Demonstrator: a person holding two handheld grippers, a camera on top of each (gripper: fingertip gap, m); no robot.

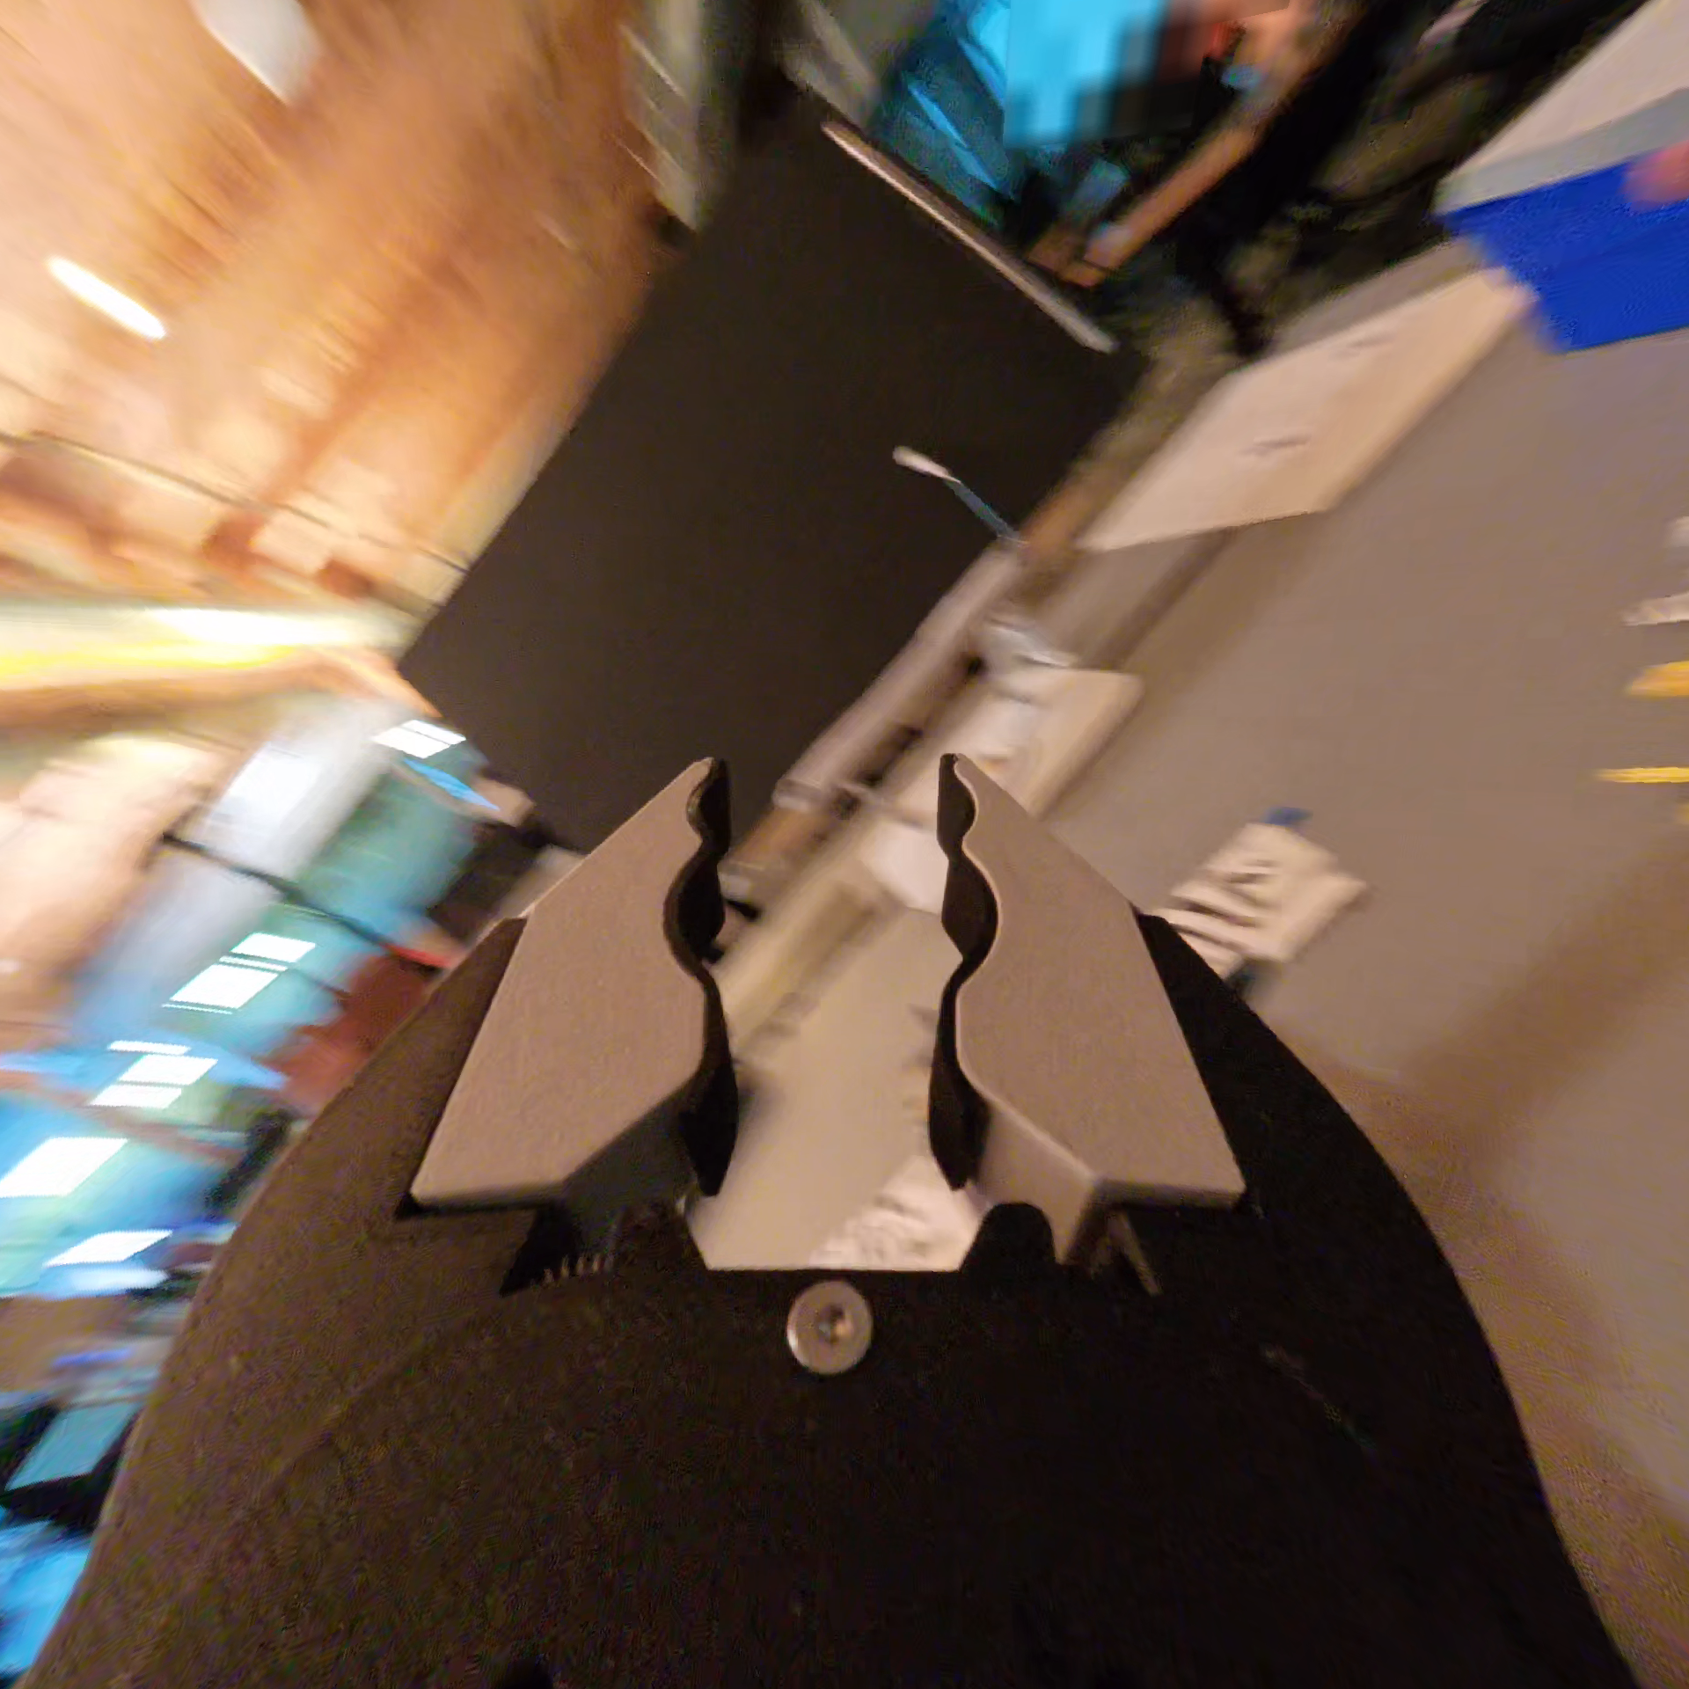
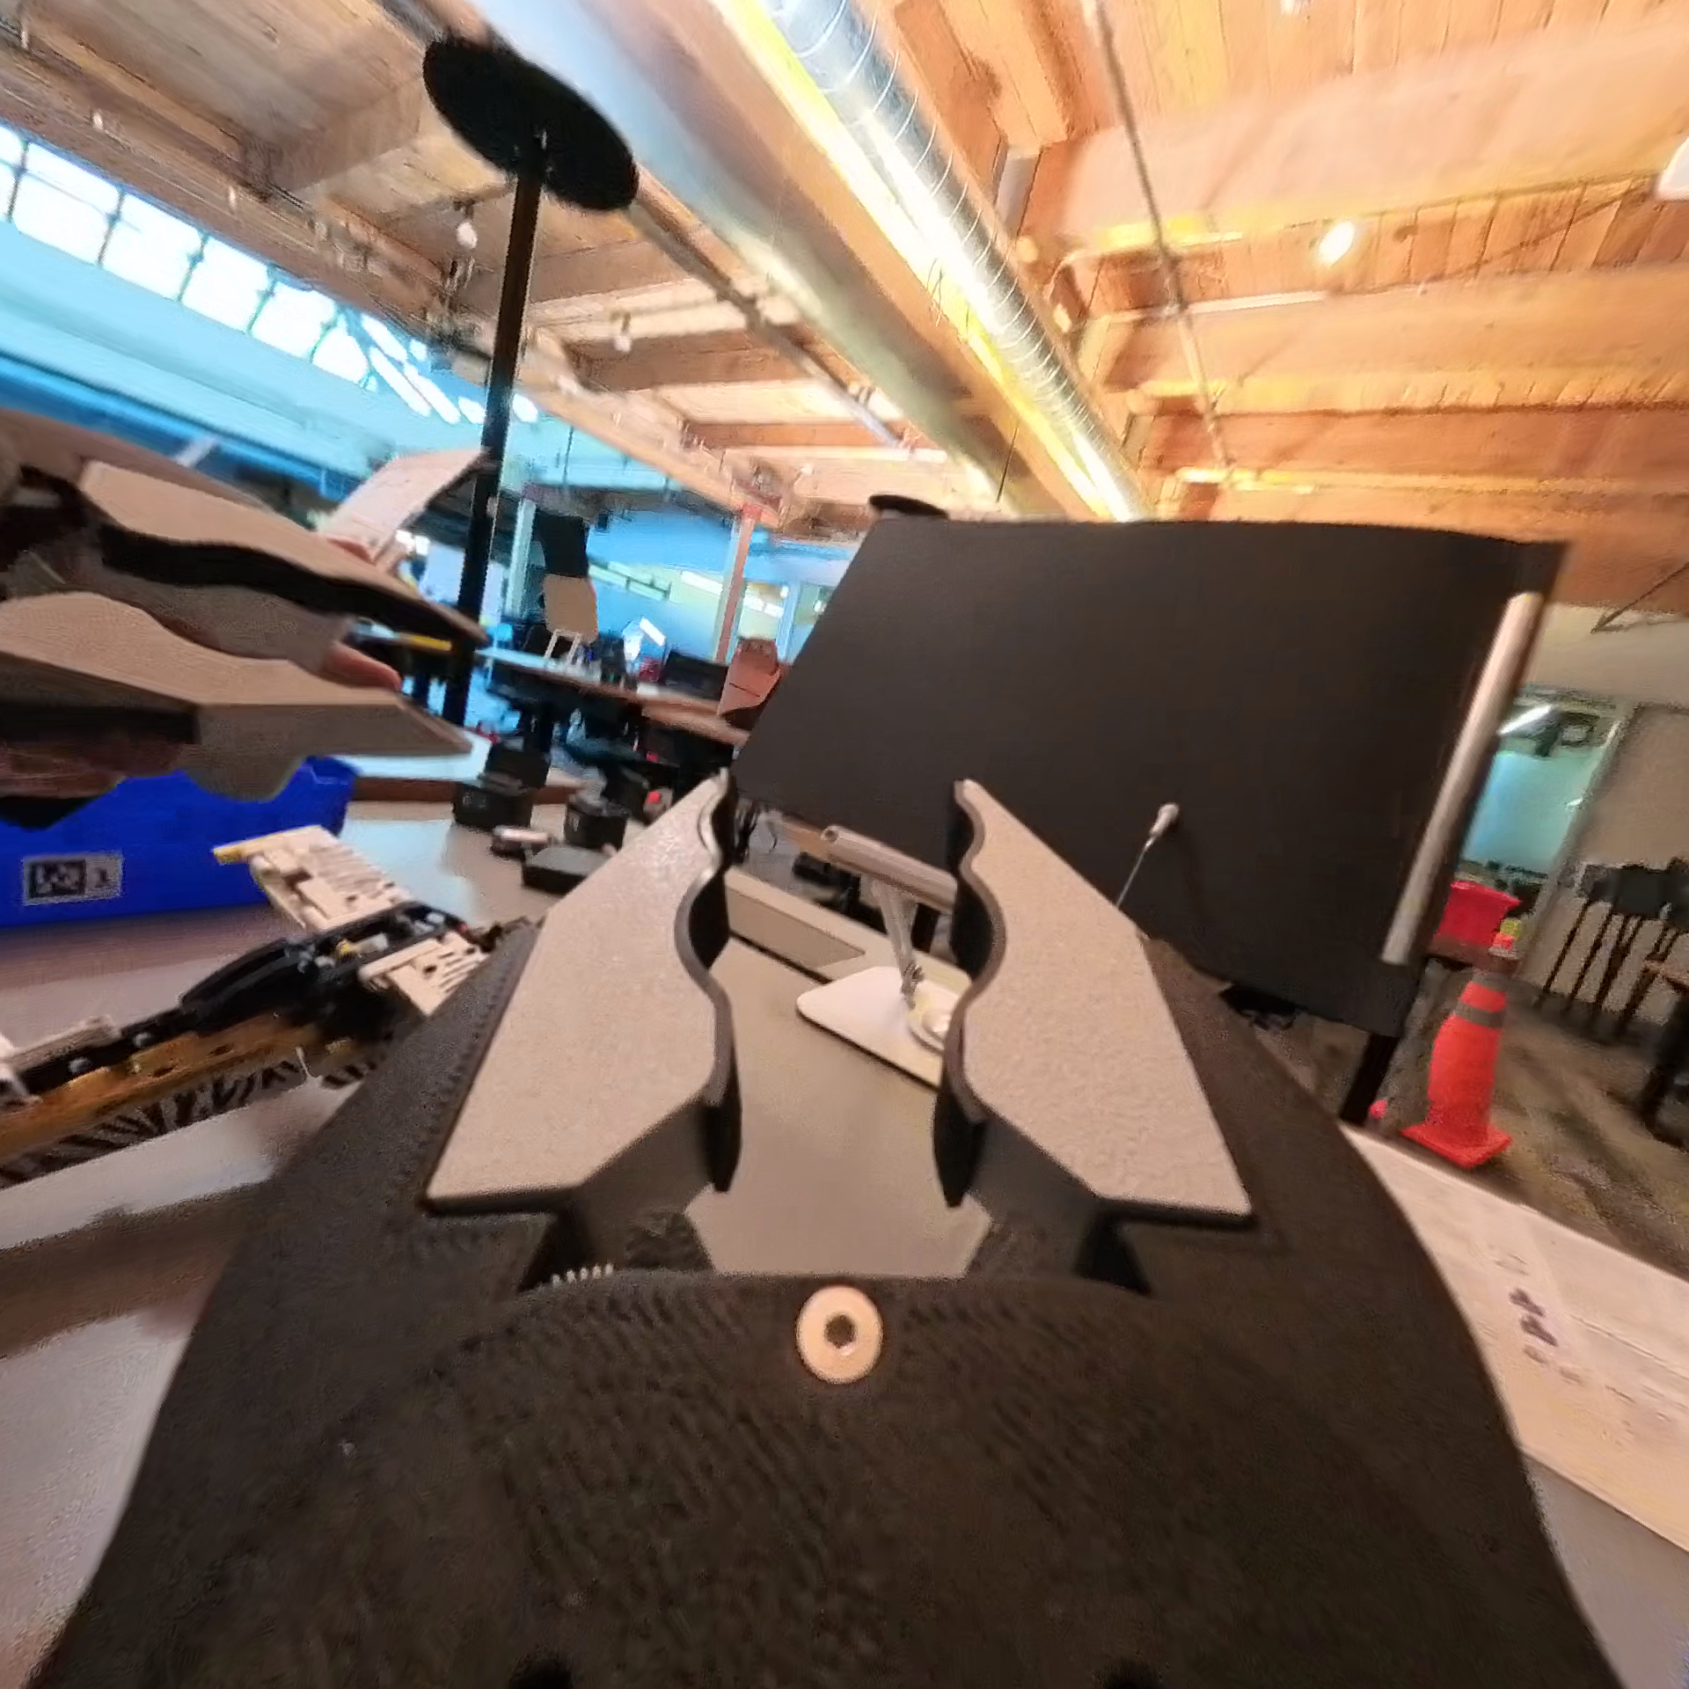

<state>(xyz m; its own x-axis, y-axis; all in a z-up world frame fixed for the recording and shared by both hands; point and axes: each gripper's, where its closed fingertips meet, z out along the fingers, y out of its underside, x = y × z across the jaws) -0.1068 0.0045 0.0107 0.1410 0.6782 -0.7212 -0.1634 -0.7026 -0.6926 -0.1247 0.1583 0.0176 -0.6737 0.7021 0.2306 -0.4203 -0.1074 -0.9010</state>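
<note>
Motion blur smears white clutter (image 1: 1024,731) beyond left tool (image 1: 833,763).

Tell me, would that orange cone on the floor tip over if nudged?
Probably not easily: the cone stands upright on a wide flat base. It looks like flexible plastic, so it would likely slide or bend first. A push near its narrow top might topple it.

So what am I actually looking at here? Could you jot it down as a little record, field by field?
Setting: workshop with wooden ceiling
Surface: grey table
Left gripper: open, nothing between the fingers, view blurred
Right gripper: open, nothing held, above the table
Ahead of right gripper: black panel and white stand base
On table, left: blue bin, black and white brick model
On floor, right: orange cone
</note>
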